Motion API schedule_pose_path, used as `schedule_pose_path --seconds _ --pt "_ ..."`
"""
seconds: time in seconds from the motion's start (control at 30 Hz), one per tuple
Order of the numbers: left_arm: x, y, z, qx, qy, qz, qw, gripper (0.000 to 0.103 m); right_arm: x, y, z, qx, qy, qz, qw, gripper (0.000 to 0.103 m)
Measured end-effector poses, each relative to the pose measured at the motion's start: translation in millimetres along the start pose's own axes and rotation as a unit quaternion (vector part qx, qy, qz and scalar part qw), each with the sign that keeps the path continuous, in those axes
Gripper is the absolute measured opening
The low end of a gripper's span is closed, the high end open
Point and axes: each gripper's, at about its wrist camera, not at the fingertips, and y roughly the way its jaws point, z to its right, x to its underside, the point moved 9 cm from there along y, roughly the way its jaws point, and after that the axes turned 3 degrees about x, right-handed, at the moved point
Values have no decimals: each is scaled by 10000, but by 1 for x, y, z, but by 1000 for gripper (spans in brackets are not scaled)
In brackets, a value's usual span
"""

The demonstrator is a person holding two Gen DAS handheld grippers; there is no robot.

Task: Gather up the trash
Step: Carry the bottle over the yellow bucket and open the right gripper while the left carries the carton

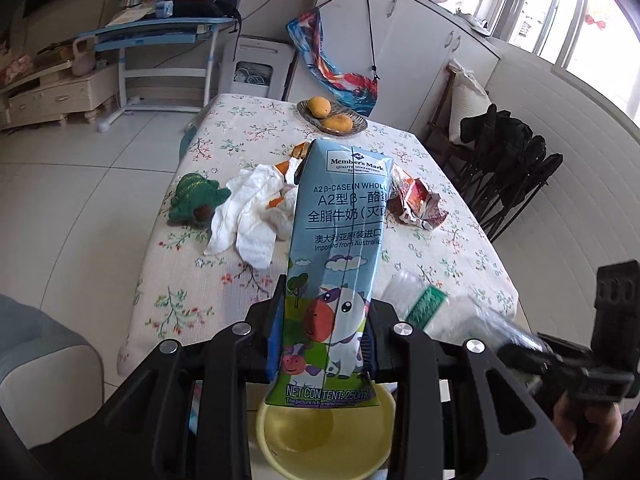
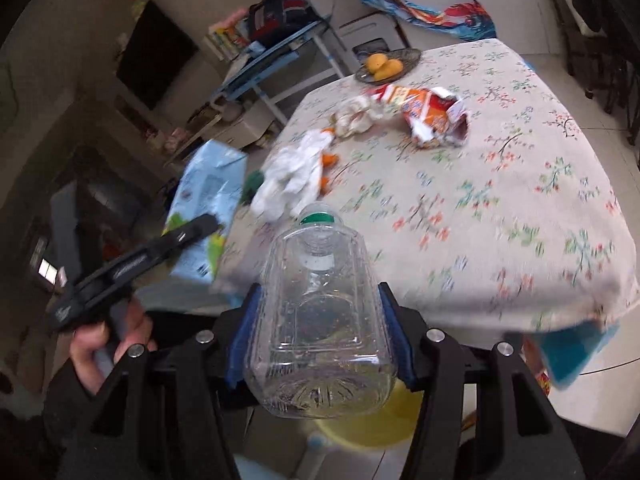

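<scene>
My left gripper [image 1: 325,336] is shut on a blue milk carton [image 1: 338,248] and holds it upright above a yellow bin [image 1: 324,436]. My right gripper [image 2: 318,332] is shut on a clear plastic bottle [image 2: 320,312] with a green cap, also over the yellow bin [image 2: 372,424]. The carton [image 2: 208,204] and the left gripper [image 2: 160,248] show at the left of the right wrist view. The bottle [image 1: 424,304] shows at the right of the left wrist view. On the floral table [image 1: 224,136] lie crumpled white tissues [image 1: 248,208], orange peel [image 2: 329,160] and a torn snack wrapper [image 1: 416,200].
A green plush toy [image 1: 194,198] lies at the table's left edge. A plate with two mangoes [image 1: 332,114] stands at the far end. Black folding chairs [image 1: 508,160] stand right of the table, a blue desk [image 1: 160,36] beyond it, a grey seat [image 1: 44,360] near left.
</scene>
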Motion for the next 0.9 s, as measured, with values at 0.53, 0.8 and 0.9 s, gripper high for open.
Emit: schedule_pose_path --seconds 0.53,0.8,0.9 --pt "29 -34 -4 117 -71 42 9999 30 92 95 -29 649 -1155 -1634 9776 56" --pt "40 -35 -1 139 -45 -26 9999 30 98 129 -11 875 -903 -1874 9742 57" --pt "43 -33 1 133 -5 -76 9999 30 96 125 -6 879 -795 -1752 9774 59"
